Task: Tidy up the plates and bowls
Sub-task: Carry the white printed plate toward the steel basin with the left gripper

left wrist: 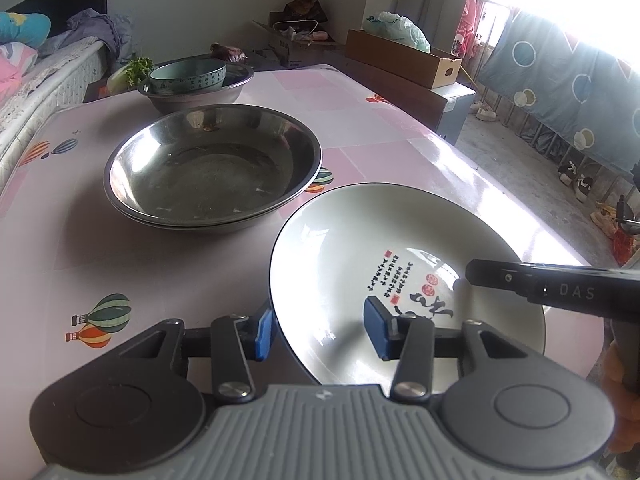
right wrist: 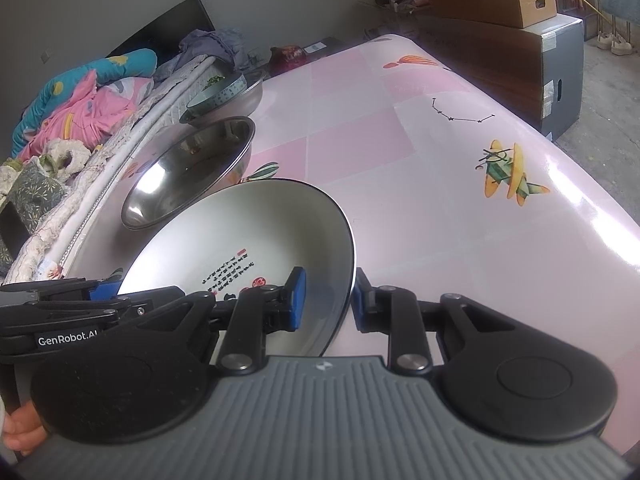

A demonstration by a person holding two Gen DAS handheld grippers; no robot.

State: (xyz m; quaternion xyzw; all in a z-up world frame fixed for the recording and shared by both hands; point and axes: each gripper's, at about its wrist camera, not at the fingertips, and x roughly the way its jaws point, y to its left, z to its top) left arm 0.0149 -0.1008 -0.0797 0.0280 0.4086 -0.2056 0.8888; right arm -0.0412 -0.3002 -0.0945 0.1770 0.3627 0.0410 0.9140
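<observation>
Both grippers straddle one white plate [left wrist: 360, 264] on the pink table [left wrist: 160, 272].
Left gripper [left wrist: 320, 330] and right gripper [right wrist: 329, 298] stand part open, pads astride opposite rims; whether they pinch, I cannot tell. Two stacked steel basins [left wrist: 212, 164] beyond-left; farther, a green bowl [left wrist: 188, 76] in a third basin [left wrist: 196, 98].

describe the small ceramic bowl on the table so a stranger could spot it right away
On the pink table, look to the far end, past the wide steel basin. There a smaller metal bowl holds the teal ceramic bowl. It is the only glazed, patterned-rim bowl, and the only one nested inside another.
</observation>
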